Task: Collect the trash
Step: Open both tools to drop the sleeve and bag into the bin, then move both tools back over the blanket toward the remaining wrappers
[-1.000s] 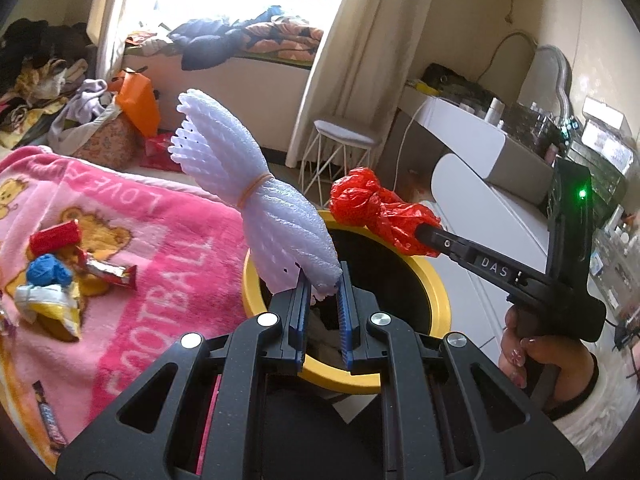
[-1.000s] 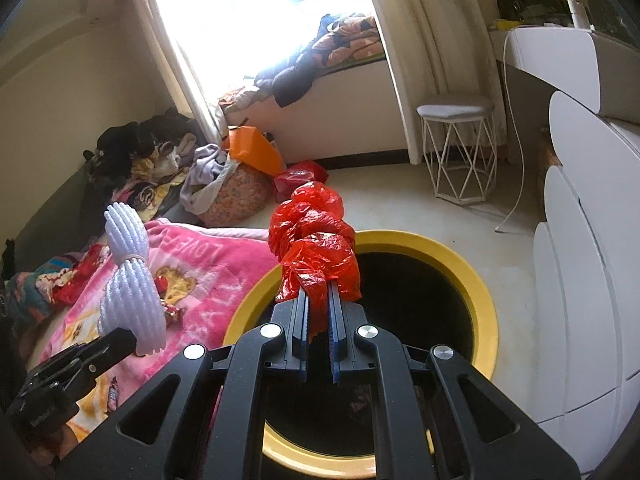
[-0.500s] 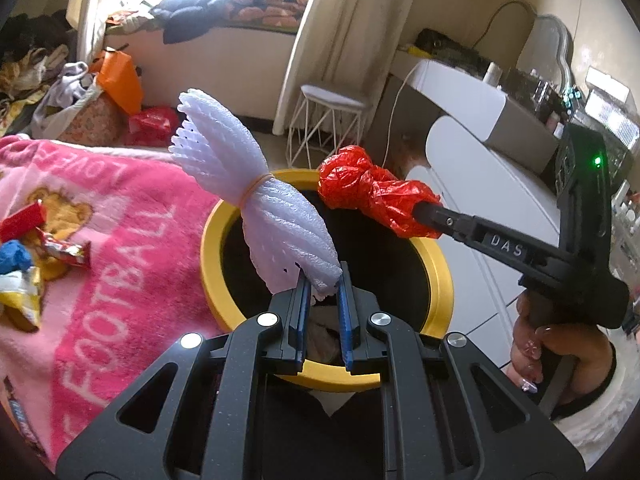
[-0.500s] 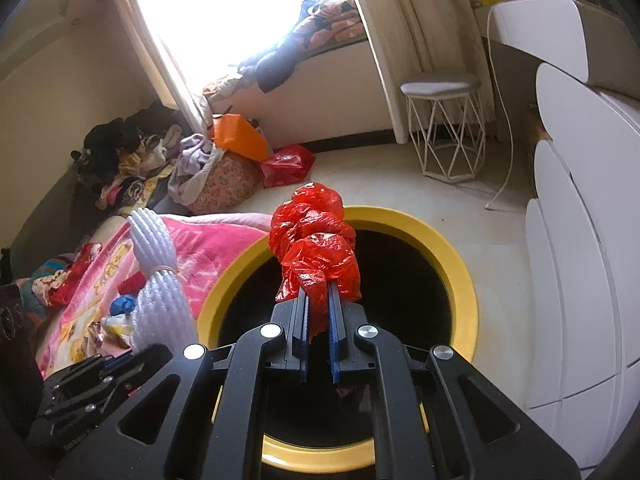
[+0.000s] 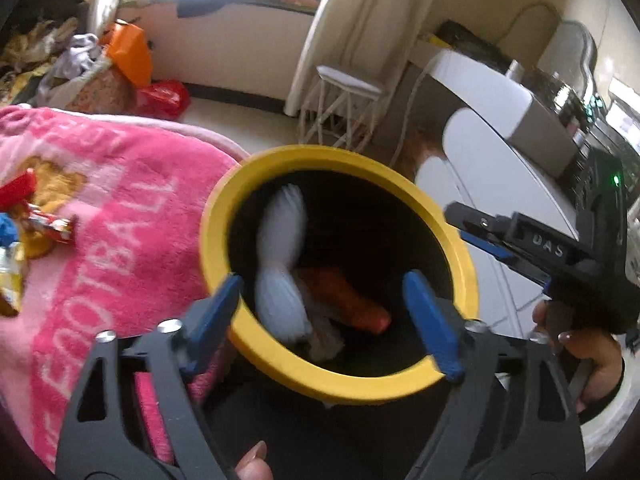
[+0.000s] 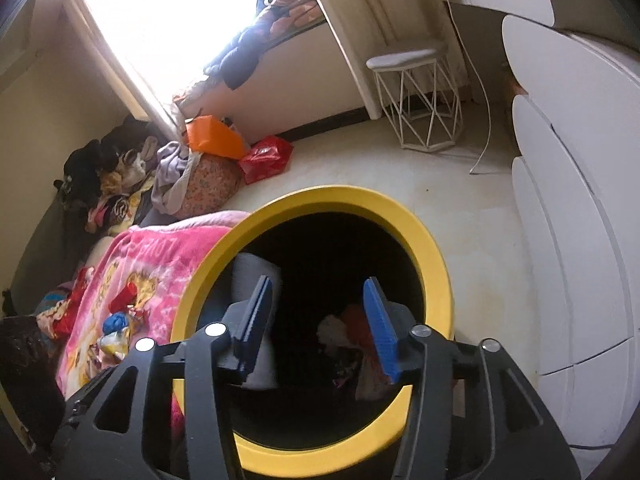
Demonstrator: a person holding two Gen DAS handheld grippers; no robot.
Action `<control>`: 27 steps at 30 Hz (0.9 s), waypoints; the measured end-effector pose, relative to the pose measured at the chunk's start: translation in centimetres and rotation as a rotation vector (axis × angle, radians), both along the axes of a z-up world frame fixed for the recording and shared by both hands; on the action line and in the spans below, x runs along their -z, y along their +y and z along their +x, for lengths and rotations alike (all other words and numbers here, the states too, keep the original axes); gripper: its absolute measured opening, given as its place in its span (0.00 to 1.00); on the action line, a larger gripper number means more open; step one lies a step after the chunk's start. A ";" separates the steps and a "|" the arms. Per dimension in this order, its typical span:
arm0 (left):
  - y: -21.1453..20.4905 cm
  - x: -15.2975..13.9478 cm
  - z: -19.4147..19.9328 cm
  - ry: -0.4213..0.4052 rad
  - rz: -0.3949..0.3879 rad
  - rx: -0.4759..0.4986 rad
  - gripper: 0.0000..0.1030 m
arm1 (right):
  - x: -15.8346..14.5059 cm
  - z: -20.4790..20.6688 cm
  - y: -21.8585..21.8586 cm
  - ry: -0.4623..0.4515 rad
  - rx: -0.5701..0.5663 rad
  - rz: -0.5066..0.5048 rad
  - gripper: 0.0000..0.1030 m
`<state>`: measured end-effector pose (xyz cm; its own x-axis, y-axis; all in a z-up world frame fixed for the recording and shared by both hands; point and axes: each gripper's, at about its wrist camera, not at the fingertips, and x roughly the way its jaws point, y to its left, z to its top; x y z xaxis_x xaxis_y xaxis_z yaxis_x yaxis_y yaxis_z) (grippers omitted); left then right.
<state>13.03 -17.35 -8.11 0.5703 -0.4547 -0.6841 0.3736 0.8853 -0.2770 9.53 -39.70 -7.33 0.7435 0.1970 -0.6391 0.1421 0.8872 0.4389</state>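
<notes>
The white foam net (image 5: 280, 264), blurred, sits inside the yellow-rimmed bin (image 5: 460, 256), its long axis running away from the jaws, next to red trash (image 5: 344, 296). Above the bin, the left gripper (image 5: 320, 312) and right gripper (image 6: 318, 320) both have jaws spread wide, released and empty.

White foam net (image 5: 280, 264) blurred inside yellow-rimmed bin (image 5: 344, 384).

Daylight enters from the window (image 6: 172, 28), which is blown out to white in the right wrist view. Walls and floor are evenly bright; the interior of the bin (image 6: 434, 280) is near black. Left wrist view shows motion blur, strongest on the white foam net (image 5: 280, 264). Fisheye bending and dark vignetting at all edges.
</notes>
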 end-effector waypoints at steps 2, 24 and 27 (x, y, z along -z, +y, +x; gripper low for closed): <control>0.9 -0.6 -0.4 -0.025 -0.009 -0.025 0.87 | -0.3 -0.1 0.5 -0.014 -0.004 -0.021 0.47; 11.7 -4.9 -1.7 -0.166 -0.026 -0.301 0.89 | -3.6 -1.6 10.1 -0.169 -0.239 -0.140 0.61; 12.8 -5.3 -1.8 -0.179 -0.031 -0.322 0.89 | -3.8 -1.5 11.4 -0.176 -0.265 -0.145 0.61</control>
<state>11.22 -4.59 -2.85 0.7968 -0.2514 -0.5494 0.1222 0.9576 -0.2610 7.99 -28.33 -3.51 0.7803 0.3144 -0.5407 -0.1679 0.9380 0.3031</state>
